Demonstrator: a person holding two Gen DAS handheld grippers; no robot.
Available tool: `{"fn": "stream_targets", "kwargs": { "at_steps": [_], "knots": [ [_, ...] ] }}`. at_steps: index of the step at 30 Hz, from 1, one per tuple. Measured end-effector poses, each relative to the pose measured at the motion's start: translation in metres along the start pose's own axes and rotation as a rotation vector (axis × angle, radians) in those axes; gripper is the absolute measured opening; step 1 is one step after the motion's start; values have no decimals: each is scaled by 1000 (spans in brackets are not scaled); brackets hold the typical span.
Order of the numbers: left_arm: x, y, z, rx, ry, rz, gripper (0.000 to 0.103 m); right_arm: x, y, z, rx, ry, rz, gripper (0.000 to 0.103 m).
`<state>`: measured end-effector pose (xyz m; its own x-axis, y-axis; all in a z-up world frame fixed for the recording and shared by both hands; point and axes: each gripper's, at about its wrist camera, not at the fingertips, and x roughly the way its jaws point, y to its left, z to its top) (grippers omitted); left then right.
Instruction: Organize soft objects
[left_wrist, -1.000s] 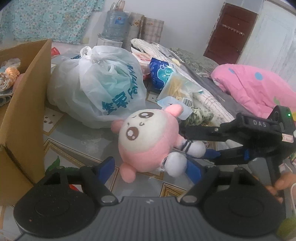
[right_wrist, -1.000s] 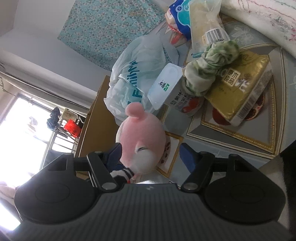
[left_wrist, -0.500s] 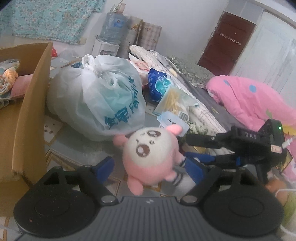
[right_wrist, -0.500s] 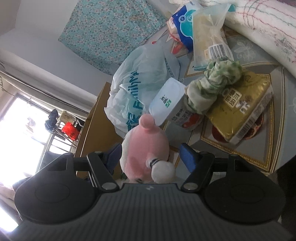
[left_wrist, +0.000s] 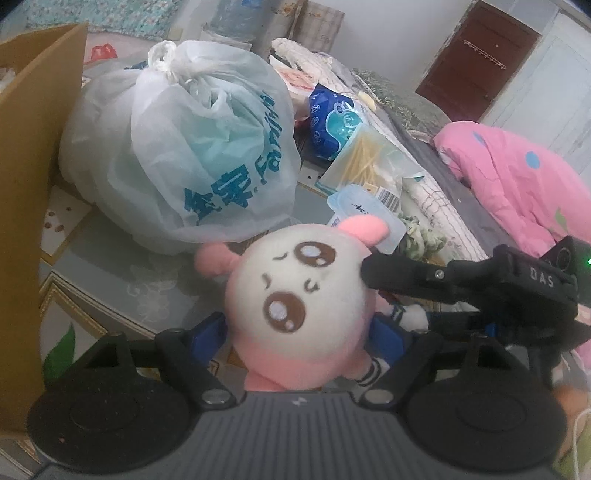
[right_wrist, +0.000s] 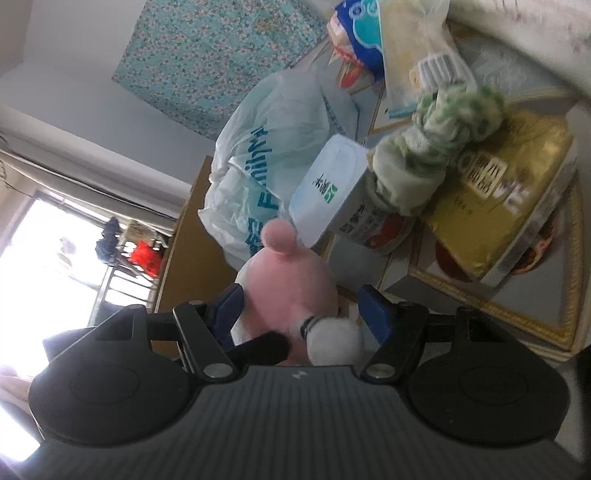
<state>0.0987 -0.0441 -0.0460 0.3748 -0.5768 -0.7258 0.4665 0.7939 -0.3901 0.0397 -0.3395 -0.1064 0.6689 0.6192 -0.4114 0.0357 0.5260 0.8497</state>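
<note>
Holding the plush toy (left_wrist: 295, 306) between both grippers, off the patterned floor (left_wrist: 110, 266). Left gripper (left_wrist: 297, 332): blue fingers (left_wrist: 210, 332) set wide on either side of the toy's pink body, close to it, but I cannot tell if they actually press it. Right gripper (right_wrist: 303, 306) comes in from the toy's right side; its fingers (right_wrist: 373, 306) are also spread, one against the pink back, the other standing apart from it. In the left view one black finger of the right gripper lies across the edge of the white face.

Where the toy is: just in front of the tied plastic bag (left_wrist: 184, 147), with the cardboard box (left_wrist: 33, 177) rising along the left edge. A white tub (right_wrist: 328, 192), a green knotted cloth (right_wrist: 436, 147) and a gold packet (right_wrist: 498, 206) lie beyond it.

My read: this is a handover or a two-handed carry, probably toward the box.

Notes for doing it well:
- Close one gripper fully on the round body before the other lets go; the stuffing will squash, so I expect to need a deep bite.
- Grip the body, not a dangling white foot (right_wrist: 334, 341), or it will swing.
- Keep clear of the bag's loose plastic when moving left.
- Clear the box wall before lowering.
</note>
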Motion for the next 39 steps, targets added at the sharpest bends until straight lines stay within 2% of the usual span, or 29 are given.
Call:
{"fn": "stream_targets", "kwargs": {
  "at_steps": [4,6,8,13,18,23,26,31,34,39],
  "knots": [
    [-8,-7,-3,17,-18,23,81,-3,5,-3,4,13,36,62],
    [-19,-10,-4,19,-31,10,81,-4,14,-4,-10,24,54,61],
    [-36,-16,-5,38,-75,38,80,-5,29,-4,-50,27,61,61],
    [-89,-17,-2,53,-208,113,80,6,79,4,-160,58,147,61],
    [-143,0,11,55,-327,226,80,46,140,20,-253,150,246,62],
    [-182,28,30,69,-385,414,80,124,202,36,-287,306,320,62],
    [-194,58,46,61,-363,550,80,186,230,43,-252,418,326,63],
    [-190,110,81,34,-271,731,79,284,257,43,-169,563,297,64],
    [-175,132,97,68,-197,819,79,321,261,34,-121,604,262,66],
    [-142,158,116,103,-97,896,79,376,264,22,-97,629,185,76]
  ]
}}
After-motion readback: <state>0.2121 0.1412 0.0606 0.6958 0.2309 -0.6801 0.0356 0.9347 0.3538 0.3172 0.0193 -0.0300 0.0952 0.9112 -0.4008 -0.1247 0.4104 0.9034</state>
